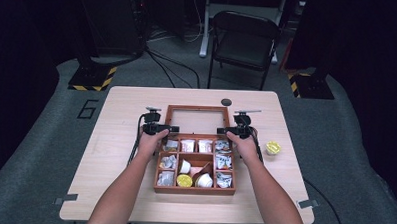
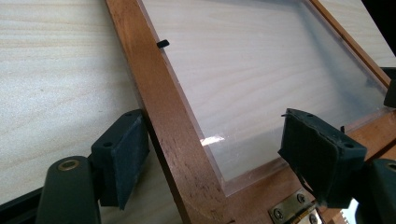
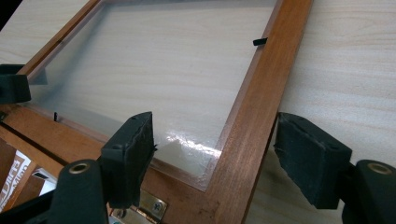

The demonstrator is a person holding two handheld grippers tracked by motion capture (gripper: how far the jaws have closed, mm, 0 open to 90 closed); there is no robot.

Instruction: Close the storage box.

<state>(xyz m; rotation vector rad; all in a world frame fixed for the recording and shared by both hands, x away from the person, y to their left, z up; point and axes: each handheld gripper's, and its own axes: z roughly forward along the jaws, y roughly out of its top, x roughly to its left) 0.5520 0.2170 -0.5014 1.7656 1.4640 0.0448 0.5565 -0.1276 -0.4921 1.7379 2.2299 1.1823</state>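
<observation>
A wooden compartment box [image 1: 156, 189] stands mid-table with its lid [image 1: 169, 116] laid open flat behind it. The lid is a brown frame around a clear pane [image 2: 261, 70]. My left gripper [image 1: 172, 129] is at the lid's left rail [image 2: 163, 121], near the brass hinge [image 2: 292, 211]. Its jaws straddle the rail, and the inner pad [image 2: 320, 158] stands well off the wood. My right gripper [image 1: 221, 131] straddles the right rail [image 3: 252, 116] the same way, with a gap at the outer pad [image 3: 308, 158]. Both grippers [image 2: 219, 154] [image 3: 219, 158] are open.
The box holds foil sachets [image 1: 167, 162], small white cups [image 1: 204, 181] and a yellow-lidded cup [image 1: 184, 180]. Another yellow cup [image 1: 273, 147] sits on the table at the right, and a black disc [image 1: 226, 101] near the far edge. A folding chair [image 1: 244, 41] stands beyond the table.
</observation>
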